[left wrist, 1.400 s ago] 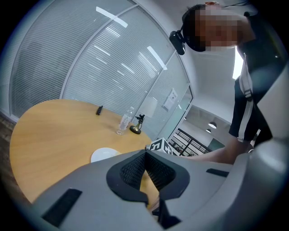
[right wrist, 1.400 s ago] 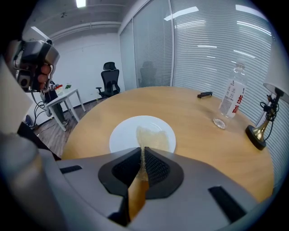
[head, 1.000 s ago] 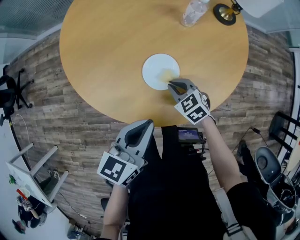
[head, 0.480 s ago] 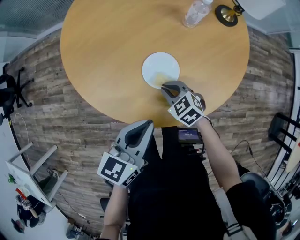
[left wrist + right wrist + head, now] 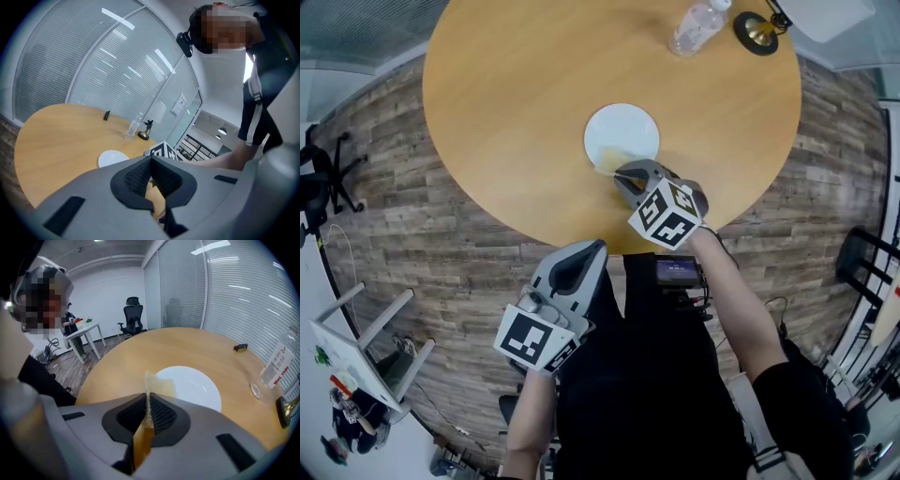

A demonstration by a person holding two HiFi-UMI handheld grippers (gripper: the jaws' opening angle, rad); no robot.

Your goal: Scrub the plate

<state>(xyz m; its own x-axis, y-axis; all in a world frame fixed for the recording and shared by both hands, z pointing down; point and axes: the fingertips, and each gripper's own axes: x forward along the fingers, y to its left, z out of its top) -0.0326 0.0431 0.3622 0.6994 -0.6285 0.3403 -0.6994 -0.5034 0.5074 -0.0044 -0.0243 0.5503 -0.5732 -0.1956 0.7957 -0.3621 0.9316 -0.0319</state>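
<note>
- The white plate (image 5: 623,129) lies flat on the round wooden table (image 5: 506,84), upper middle of the head view
- The right gripper (image 5: 624,174) is clamped on a thin yellow scrub cloth (image 5: 157,384); the cloth's free end lies on the plate's rim at its lower left in the head view
- The left gripper (image 5: 151,161) has its jaws together with nothing between them, and hangs low in that frame, off the table edge
- Judgement: the wipe is under way; press the cloth flat and sweep over the whole face, not only this rim
- Nothing steadies the plate, so it may slide; keep the strokes light or brace its far edge with the idle gripper
</note>
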